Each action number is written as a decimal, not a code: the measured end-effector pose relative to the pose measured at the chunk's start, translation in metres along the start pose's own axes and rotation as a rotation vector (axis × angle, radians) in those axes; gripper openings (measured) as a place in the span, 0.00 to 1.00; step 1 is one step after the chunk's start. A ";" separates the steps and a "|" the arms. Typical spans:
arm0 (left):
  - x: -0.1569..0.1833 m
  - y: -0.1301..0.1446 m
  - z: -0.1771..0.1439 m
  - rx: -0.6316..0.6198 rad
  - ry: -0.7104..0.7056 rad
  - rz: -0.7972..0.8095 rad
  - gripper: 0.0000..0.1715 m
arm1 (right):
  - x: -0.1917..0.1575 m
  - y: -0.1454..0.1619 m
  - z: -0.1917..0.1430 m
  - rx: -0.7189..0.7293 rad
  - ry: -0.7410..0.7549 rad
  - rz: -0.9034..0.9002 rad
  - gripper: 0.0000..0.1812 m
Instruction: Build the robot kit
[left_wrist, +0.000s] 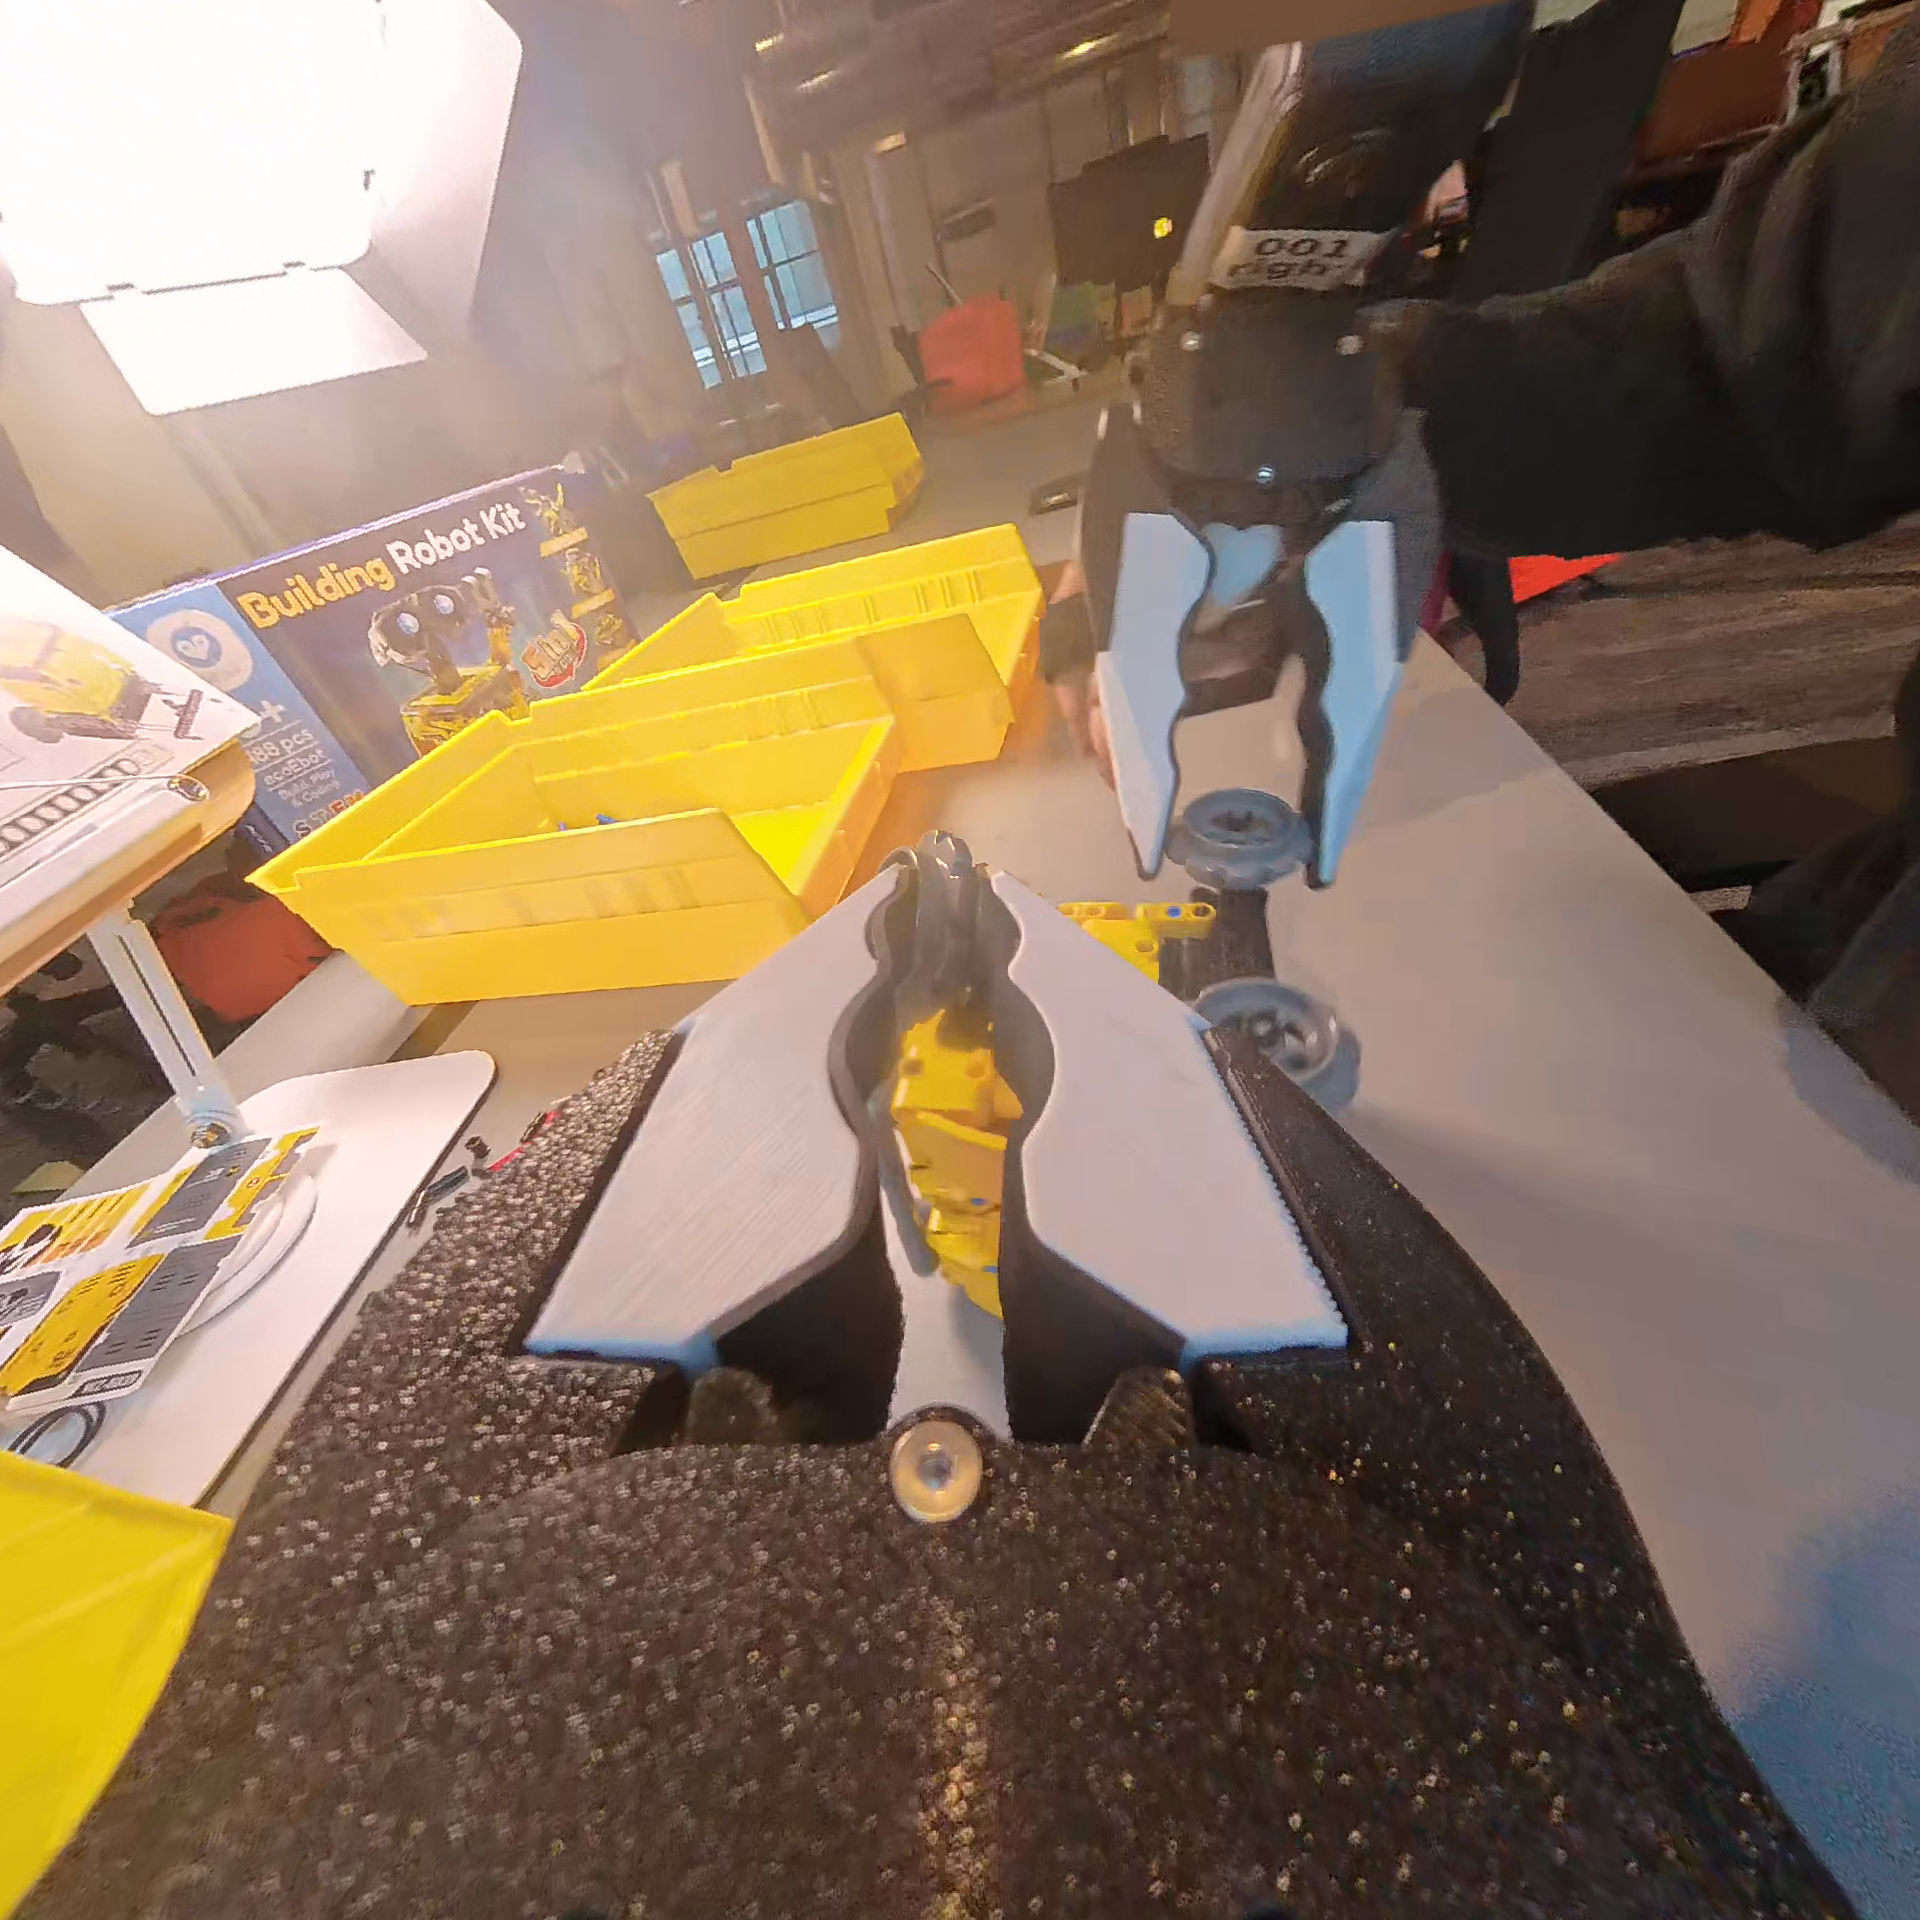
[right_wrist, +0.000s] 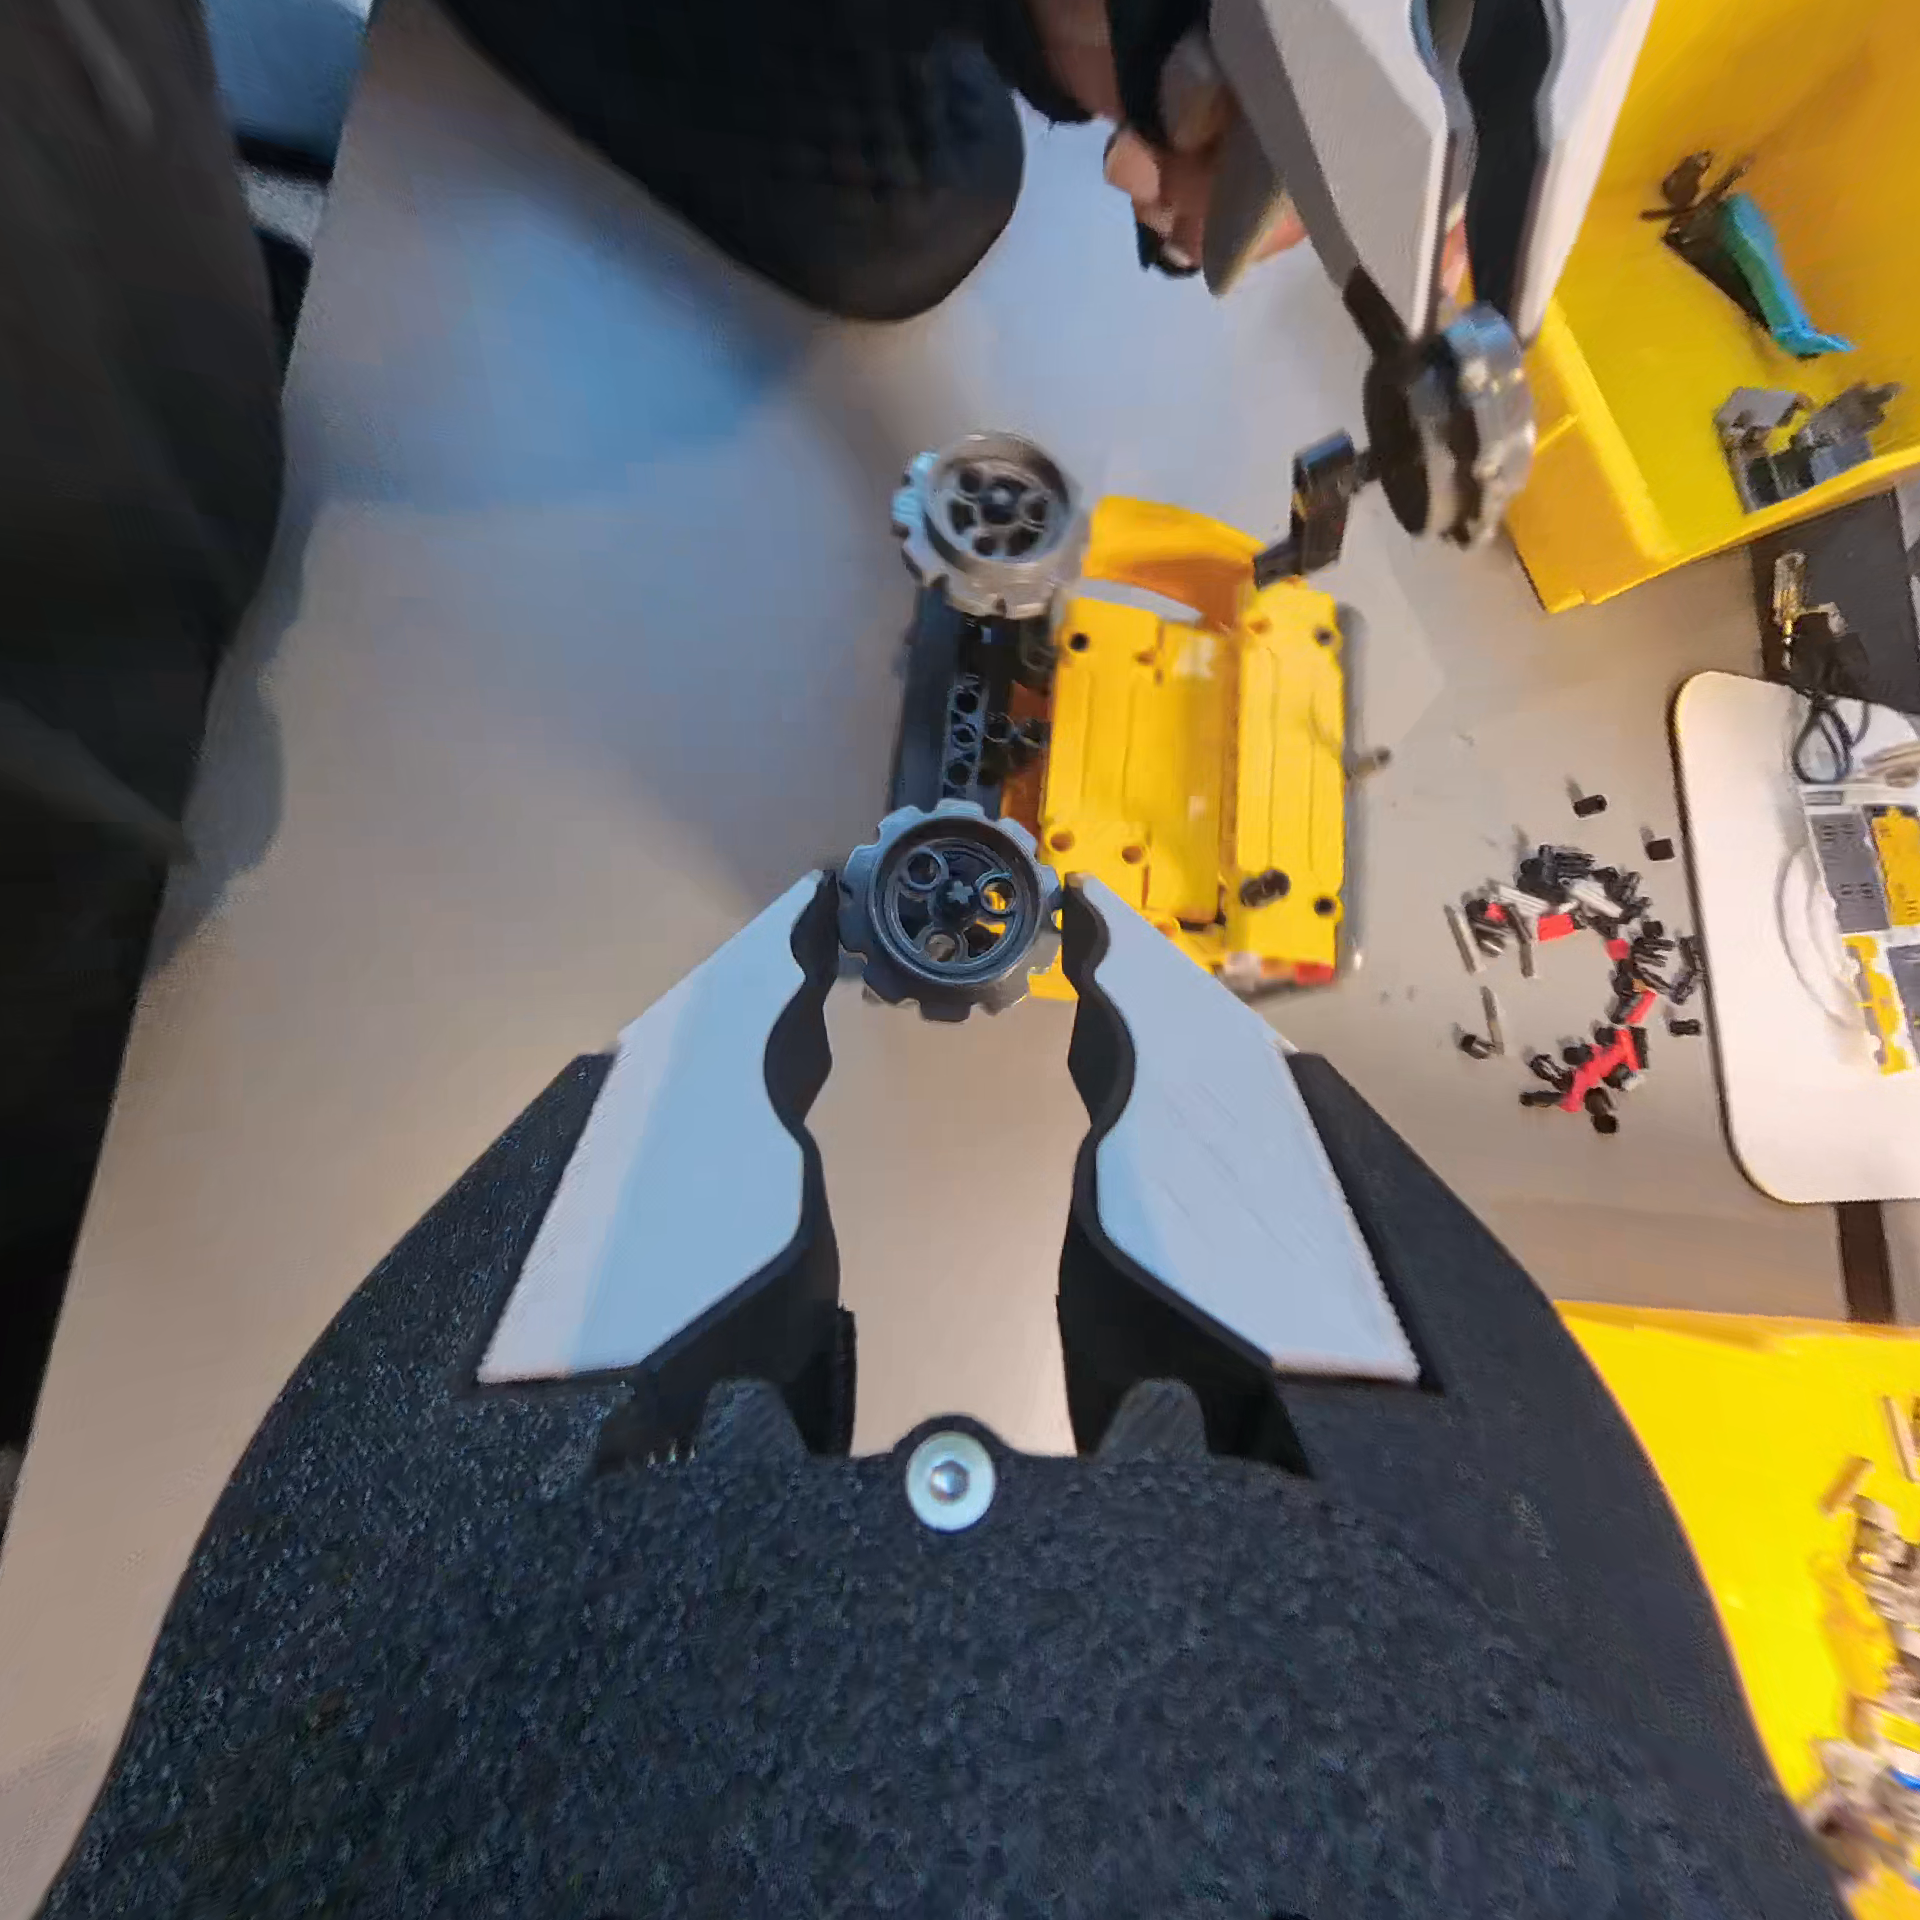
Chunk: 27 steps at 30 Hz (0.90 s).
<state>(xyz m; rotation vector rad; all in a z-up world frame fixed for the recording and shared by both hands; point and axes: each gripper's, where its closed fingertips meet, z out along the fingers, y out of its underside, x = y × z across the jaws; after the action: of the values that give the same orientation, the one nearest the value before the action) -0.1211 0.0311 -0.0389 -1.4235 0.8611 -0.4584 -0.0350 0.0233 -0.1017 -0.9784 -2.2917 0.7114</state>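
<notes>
Squarely, my right tongs (right_wrist: 948, 899) flanked the dark toothed wheel (right_wrist: 951, 914) at the near end of the yellow and black brick build (right_wrist: 1184, 748), which lay on the pale table (right_wrist: 571, 727). Both fingertips (right_wrist: 821, 904) met the rim on opposite sides, so I judged the tongs closed on it, though lightly. The hold looked good because the hub sat midway between the tips; an off-centre pinch on those teeth would, I think, have let the wheel twist. A second wheel (right_wrist: 987, 525) sat at the build's far end, untouched.

My left tongs (left_wrist: 940, 883) were clamped almost fully together on a grey wheel (right_wrist: 1460, 426) held edge-on above the table, with a black piece (right_wrist: 1320, 499) hanging from it near the build. Loose black and red pins (right_wrist: 1579, 956) lay to one side, and yellow bins (left_wrist: 582, 831) stood beyond.
</notes>
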 end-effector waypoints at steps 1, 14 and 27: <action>0.003 -0.001 0.001 0.007 0.007 -0.002 0.05 | 0.003 0.007 -0.007 -0.018 -0.014 -0.024 0.23; 0.043 -0.030 0.032 0.088 0.208 0.027 0.05 | 0.021 -0.018 -0.057 0.279 0.248 0.205 0.25; 0.054 -0.077 0.047 0.288 0.563 -0.101 0.05 | 0.005 -0.065 -0.050 0.611 -0.075 0.284 0.17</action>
<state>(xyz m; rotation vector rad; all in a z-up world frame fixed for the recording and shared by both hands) -0.0359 0.0118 0.0192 -1.0838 1.1168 -1.0488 -0.0358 0.0004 -0.0222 -0.9833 -1.8155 1.4772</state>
